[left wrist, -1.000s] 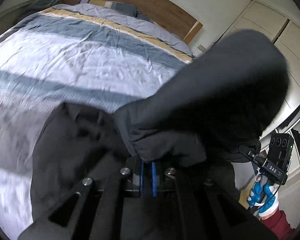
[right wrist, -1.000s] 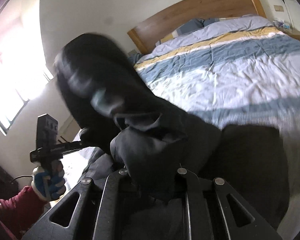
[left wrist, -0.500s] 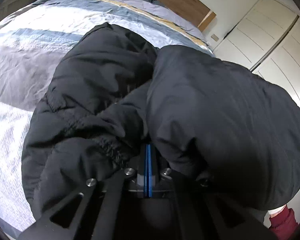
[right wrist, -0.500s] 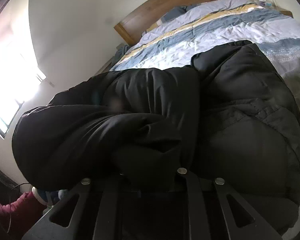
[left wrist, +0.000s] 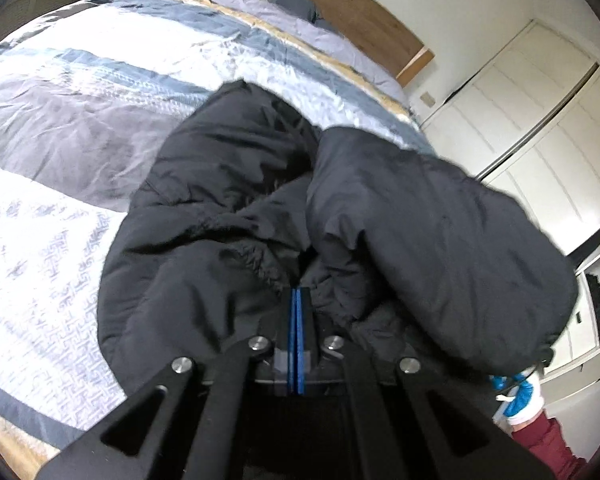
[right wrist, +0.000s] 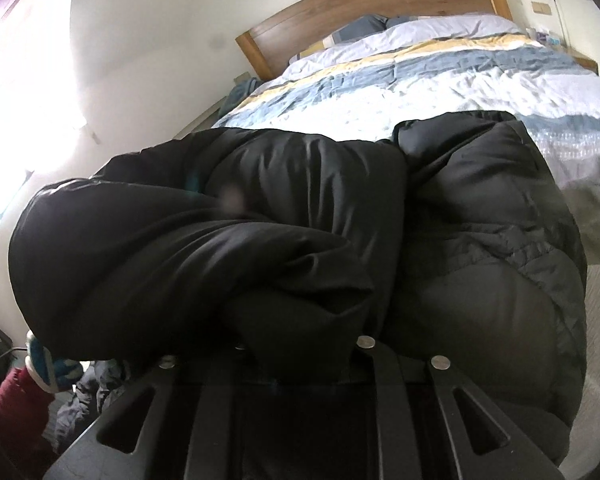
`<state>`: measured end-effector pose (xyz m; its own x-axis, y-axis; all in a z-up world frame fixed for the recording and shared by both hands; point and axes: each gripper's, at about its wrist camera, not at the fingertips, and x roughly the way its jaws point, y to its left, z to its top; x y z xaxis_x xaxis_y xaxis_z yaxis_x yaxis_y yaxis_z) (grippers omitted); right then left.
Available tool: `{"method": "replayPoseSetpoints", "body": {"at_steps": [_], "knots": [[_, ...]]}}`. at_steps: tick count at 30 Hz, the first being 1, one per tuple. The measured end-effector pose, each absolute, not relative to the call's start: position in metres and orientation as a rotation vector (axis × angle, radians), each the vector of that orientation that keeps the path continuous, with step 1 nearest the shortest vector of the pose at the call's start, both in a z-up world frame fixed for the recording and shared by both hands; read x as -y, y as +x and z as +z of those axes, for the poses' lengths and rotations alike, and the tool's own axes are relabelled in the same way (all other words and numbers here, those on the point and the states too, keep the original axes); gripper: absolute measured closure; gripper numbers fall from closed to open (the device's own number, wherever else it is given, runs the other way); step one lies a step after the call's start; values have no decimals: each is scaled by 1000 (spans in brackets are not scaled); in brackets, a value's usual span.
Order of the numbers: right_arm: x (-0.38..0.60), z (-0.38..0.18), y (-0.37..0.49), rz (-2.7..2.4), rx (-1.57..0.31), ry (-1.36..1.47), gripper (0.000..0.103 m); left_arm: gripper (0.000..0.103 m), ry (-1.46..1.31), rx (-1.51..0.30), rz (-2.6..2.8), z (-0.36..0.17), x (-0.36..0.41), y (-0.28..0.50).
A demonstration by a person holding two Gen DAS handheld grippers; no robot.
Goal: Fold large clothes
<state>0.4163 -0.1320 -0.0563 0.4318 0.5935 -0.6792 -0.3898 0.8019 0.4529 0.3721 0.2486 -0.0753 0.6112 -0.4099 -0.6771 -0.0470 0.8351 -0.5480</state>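
The bed [left wrist: 100, 92] fills most of what I see, its striped cover in blue, white, grey and yellow running up to a wooden headboard [right wrist: 372, 4]. White closet doors [left wrist: 540, 128] stand off to the right in my left view. On the near part of the bed lies the black jacket [left wrist: 228, 208], puffy and bunched, one thick roll of it lifted across in front of both cameras. My left gripper [left wrist: 296, 300] has its blue pads pressed flat together, pinching a gathered edge of the jacket at the tips. My right gripper [right wrist: 300, 344] is buried under a fold of the jacket; the fingers are hidden, so I cannot tell from its view how they stand. A gloved hand [left wrist: 518, 396] in a dark red sleeve [left wrist: 548, 440] shows at the lower right of the left view.
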Motion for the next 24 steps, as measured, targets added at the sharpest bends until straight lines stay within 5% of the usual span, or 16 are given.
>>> {"method": "replayPoseSetpoints", "body": {"at_steps": [13,24], "knots": [[130,-59,415,609,-941,237,81,101,-624,-779,-348,-18,-229,434],[151,-33,384,565,-943,177,37,101,-520,-965,-366,-72,-177,442]]}}
